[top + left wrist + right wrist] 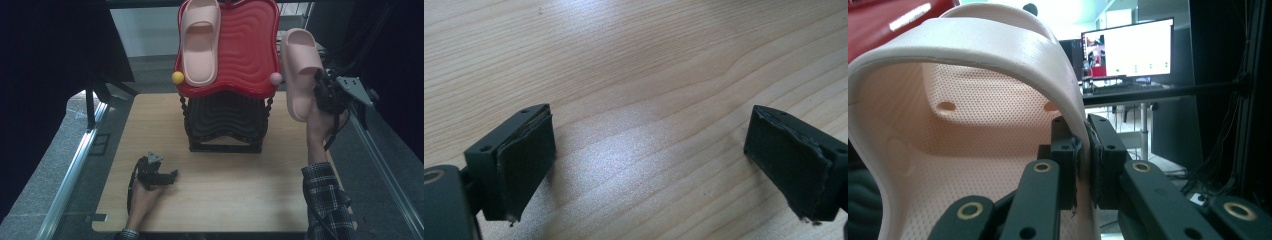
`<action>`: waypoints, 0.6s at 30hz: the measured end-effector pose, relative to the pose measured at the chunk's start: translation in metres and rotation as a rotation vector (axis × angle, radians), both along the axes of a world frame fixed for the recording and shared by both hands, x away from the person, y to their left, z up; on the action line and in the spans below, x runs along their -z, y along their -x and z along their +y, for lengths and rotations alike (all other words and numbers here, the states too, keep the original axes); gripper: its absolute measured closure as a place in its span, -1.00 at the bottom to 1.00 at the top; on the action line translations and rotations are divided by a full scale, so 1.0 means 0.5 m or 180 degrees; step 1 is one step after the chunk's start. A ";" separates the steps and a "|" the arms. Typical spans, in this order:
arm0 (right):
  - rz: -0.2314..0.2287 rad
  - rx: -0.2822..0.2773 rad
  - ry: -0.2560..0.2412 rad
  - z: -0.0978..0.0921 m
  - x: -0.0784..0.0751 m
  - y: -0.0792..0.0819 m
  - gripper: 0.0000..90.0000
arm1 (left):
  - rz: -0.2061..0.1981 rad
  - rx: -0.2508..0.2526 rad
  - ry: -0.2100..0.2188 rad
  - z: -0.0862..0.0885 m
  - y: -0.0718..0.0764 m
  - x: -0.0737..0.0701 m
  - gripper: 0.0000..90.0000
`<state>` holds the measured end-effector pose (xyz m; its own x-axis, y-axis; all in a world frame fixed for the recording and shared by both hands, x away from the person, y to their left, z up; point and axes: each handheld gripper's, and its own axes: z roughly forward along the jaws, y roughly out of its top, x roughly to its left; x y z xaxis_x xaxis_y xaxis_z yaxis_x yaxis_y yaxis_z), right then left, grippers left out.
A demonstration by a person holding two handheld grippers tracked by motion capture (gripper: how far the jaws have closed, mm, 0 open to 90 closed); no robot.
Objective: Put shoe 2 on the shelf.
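Observation:
A pink slipper [200,42] lies on the left half of the red wavy top shelf [250,50] of a small rack. To the right of that shelf, a second pink slipper [299,70] hangs in the air, heel down. My right gripper [320,90] is shut on the side of its strap; the right gripper view has the jaws pinching the strap's edge [1083,145], with the perforated insole [963,150] to the left. My left gripper [167,177] rests low over the wooden table [225,200] at the front left, open, its pads [526,155] wide apart over bare wood.
A black wavy lower shelf [225,120] sits under the red one. Yellow [178,77] and pink [275,78] knobs mark the red shelf's front corners. Metal rails [75,165] run along both table sides. A lit monitor [1128,47] stands behind the rack.

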<state>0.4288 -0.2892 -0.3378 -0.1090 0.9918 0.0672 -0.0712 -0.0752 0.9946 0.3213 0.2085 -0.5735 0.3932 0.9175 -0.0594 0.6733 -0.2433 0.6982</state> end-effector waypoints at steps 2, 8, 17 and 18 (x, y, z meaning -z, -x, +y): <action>-0.0038 0.0013 0.0009 0.004 -0.013 -0.003 0.84 | 0.0000 -0.0001 0.0000 0.000 0.000 0.000 -0.86; -0.0129 0.0026 0.0052 0.019 -0.050 -0.011 0.83 | -0.0004 0.0006 -0.0007 0.000 0.000 0.000 -0.86; -0.0236 0.0020 0.0070 0.043 -0.103 -0.021 0.84 | -0.0004 0.0005 -0.0004 0.000 0.000 0.000 -0.86; -0.0261 0.0005 0.0071 0.051 -0.118 -0.024 0.84 | -0.0003 0.0005 -0.0006 0.000 0.000 0.000 -0.86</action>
<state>0.4409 -0.2635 -0.2789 -0.1116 0.9931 0.0359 -0.1527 -0.0529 0.9869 0.3215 0.2086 -0.5735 0.3947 0.9170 -0.0572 0.6722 -0.2458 0.6984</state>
